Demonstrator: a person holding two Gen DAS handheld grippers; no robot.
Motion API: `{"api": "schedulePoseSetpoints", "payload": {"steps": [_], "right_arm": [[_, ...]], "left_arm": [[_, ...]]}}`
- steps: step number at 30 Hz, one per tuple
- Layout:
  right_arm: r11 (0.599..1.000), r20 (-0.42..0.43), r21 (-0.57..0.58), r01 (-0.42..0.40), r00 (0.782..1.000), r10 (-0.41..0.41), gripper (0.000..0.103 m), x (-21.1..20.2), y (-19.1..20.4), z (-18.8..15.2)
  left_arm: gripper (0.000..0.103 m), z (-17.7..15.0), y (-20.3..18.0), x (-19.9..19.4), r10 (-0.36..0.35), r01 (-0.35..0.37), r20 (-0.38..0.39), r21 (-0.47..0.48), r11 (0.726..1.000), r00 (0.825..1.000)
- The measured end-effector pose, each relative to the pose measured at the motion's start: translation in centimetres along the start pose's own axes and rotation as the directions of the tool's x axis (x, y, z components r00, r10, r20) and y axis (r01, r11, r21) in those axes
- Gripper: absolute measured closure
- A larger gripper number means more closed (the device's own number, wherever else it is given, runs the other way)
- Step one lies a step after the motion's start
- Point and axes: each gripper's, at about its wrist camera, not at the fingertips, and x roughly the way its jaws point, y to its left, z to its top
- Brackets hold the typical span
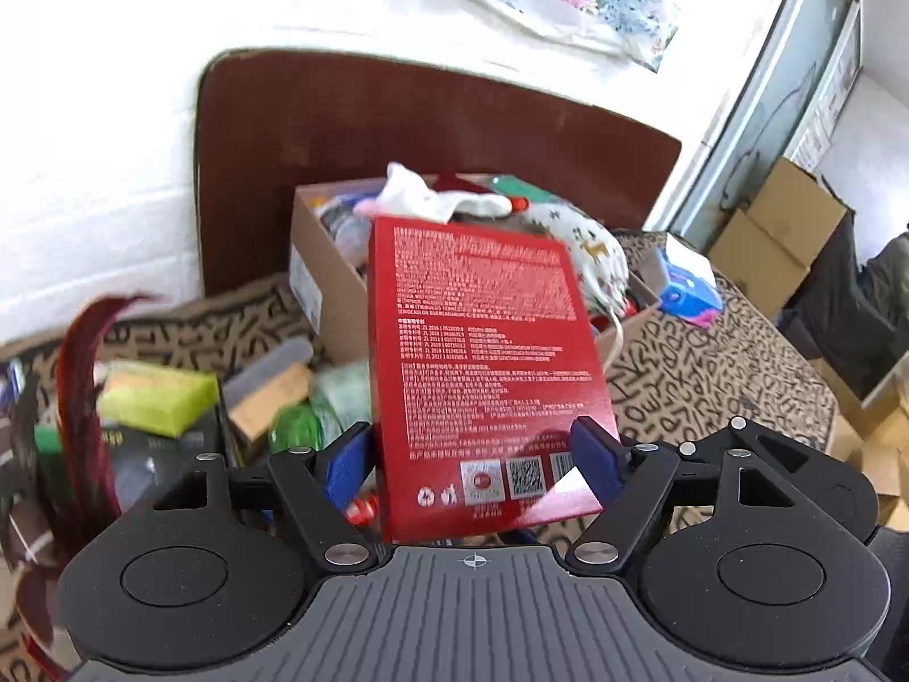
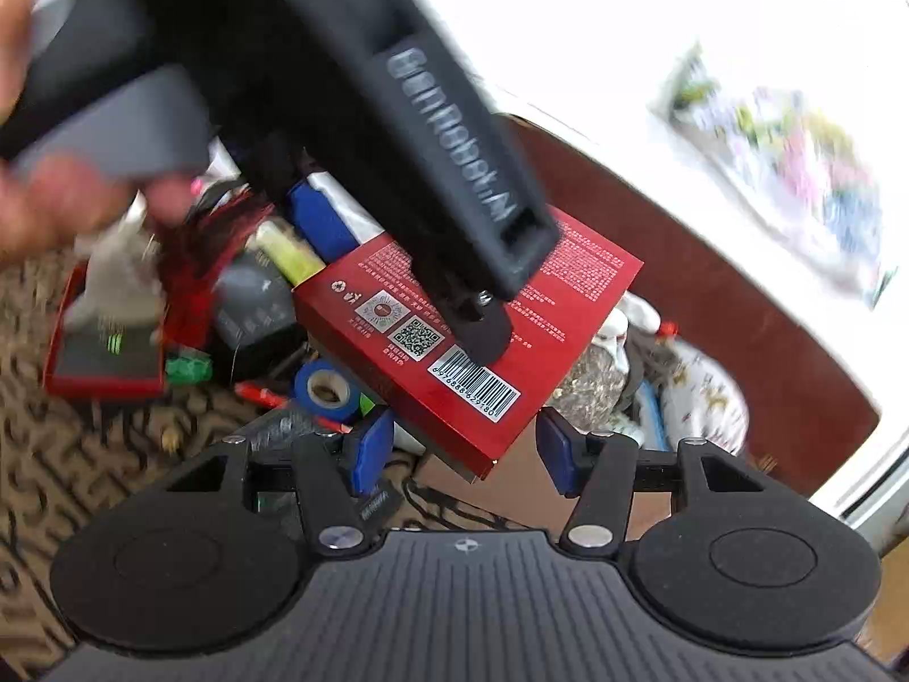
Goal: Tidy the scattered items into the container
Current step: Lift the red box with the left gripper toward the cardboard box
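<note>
My left gripper (image 1: 474, 457) is shut on a flat red box (image 1: 483, 358) with white print, held in the air in front of a brown cardboard container (image 1: 318, 278) full of cloths and small items. In the right wrist view the same red box (image 2: 568, 307) hangs under the left gripper's black body (image 2: 397, 113), above the container (image 2: 522, 477). My right gripper (image 2: 463, 454) is open and empty, just below the red box's corner.
Scattered items lie on the patterned cloth (image 1: 710, 375): a yellow-green sponge (image 1: 159, 398), a green bottle (image 1: 301, 426), a blue tape roll (image 2: 326, 389), a red tray (image 2: 102, 358), dark red feathers (image 1: 85, 375). A brown chair back (image 1: 397, 119) stands behind. Cardboard boxes (image 1: 778, 233) stand right.
</note>
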Motion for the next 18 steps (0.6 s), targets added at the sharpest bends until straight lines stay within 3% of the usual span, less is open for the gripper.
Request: {"api": "schedulePoseSetpoints", "payload": {"steps": [5,11,18], "right_arm": [[0.997,0.036,0.068,-0.023,0.999,0.020,0.042,-0.3,-2.2,2.0],[0.997,0.081,0.065,-0.028,0.996,0.023,0.041,-0.6,-5.6,6.3],[1.000,0.045,0.018,-0.020,0.999,0.020,0.041,3.2,-9.7,9.3]], "left_arm": [[0.027,2.6,-0.5,-1.2,0.006,-0.006,0.059,-0.009,1.000,0.998],[0.025,6.7,-2.9,-2.8,0.048,-0.055,0.140,0.047,0.997,0.989],[0.025,11.6,-2.4,1.5,0.063,-0.064,0.120,0.002,0.998,0.991]]}}
